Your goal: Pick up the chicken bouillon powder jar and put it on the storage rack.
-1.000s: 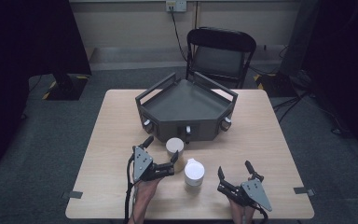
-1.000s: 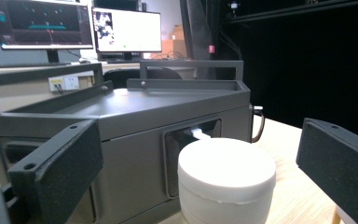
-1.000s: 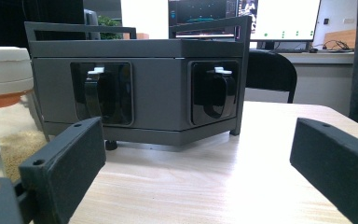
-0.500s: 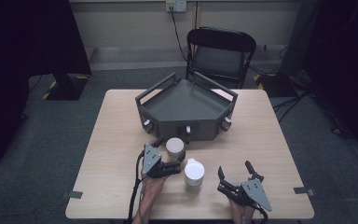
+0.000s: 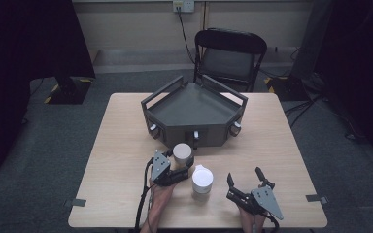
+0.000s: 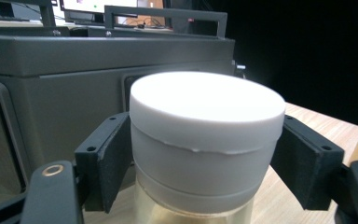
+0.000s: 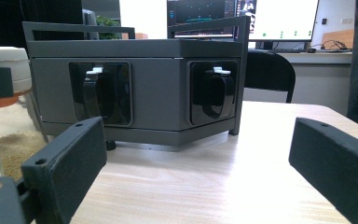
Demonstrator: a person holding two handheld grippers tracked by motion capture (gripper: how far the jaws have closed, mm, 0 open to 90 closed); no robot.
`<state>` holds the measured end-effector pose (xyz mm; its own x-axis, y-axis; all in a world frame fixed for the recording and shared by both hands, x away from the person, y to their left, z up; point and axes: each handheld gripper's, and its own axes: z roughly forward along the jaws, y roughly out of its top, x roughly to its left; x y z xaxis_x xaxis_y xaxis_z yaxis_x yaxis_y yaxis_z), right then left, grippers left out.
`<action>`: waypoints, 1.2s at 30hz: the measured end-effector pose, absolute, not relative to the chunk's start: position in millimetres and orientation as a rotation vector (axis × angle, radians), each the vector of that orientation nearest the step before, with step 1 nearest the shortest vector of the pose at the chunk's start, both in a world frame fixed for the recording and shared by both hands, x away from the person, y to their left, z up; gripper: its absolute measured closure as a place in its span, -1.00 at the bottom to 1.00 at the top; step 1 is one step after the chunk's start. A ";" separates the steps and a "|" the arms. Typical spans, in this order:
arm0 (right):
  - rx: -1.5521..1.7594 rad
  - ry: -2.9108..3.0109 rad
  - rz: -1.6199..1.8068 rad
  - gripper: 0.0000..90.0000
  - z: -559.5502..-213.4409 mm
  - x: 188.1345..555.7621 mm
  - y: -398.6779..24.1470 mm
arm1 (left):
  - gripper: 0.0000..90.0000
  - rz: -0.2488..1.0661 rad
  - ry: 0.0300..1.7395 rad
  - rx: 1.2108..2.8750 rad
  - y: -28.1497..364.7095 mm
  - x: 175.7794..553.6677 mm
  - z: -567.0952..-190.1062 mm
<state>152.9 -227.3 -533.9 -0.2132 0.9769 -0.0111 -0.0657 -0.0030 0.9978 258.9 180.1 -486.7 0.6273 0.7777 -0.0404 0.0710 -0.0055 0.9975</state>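
The left gripper [image 5: 180, 164] lies low over the light wooden table [image 5: 121, 160], and its two black jaws have just been closing around the white screw-top lid of a round clear jar [image 5: 182, 153]. In the left gripper view the jar [image 6: 205, 140] stands between the pads: the left pad [image 6: 114, 163] lies against the lid's side, while the right pad [image 6: 303, 161] sits just at the lid's edge — whether it presses there I cannot tell. The jar stands upright on the table just in front of the dark grey angular tray-topped box with knobs on its front faces [image 5: 194, 114], near the table's middle. Just beside it, toward the person, stands a second white container with a spouted white lid [image 5: 202, 179], apart from both grippers. The right gripper [image 5: 246, 187] rests near the table's front edge, well apart from the jar, its jaws spread wide with nothing between them — in the right gripper view the two black pads [image 7: 70, 163] frame bare tabletop and the grey box [image 7: 135, 88] beyond. A black folding chair [image 5: 230, 53] stands behind the table.
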 end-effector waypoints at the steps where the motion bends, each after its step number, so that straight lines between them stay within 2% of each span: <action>1: 1.047 1.317 1.393 -0.94 -533.9 152.9 -227.3 | -0.40 0.648 0.746 1.500 179.8 260.1 -486.7; 10: 1.047 1.317 1.393 -0.94 -533.9 152.9 -227.3 | -0.27 0.651 0.753 1.503 178.8 260.9 -487.5; 36: 1.047 1.318 1.395 -0.94 -533.9 152.9 -227.7 | -0.24 0.695 0.768 1.528 176.6 253.5 -480.0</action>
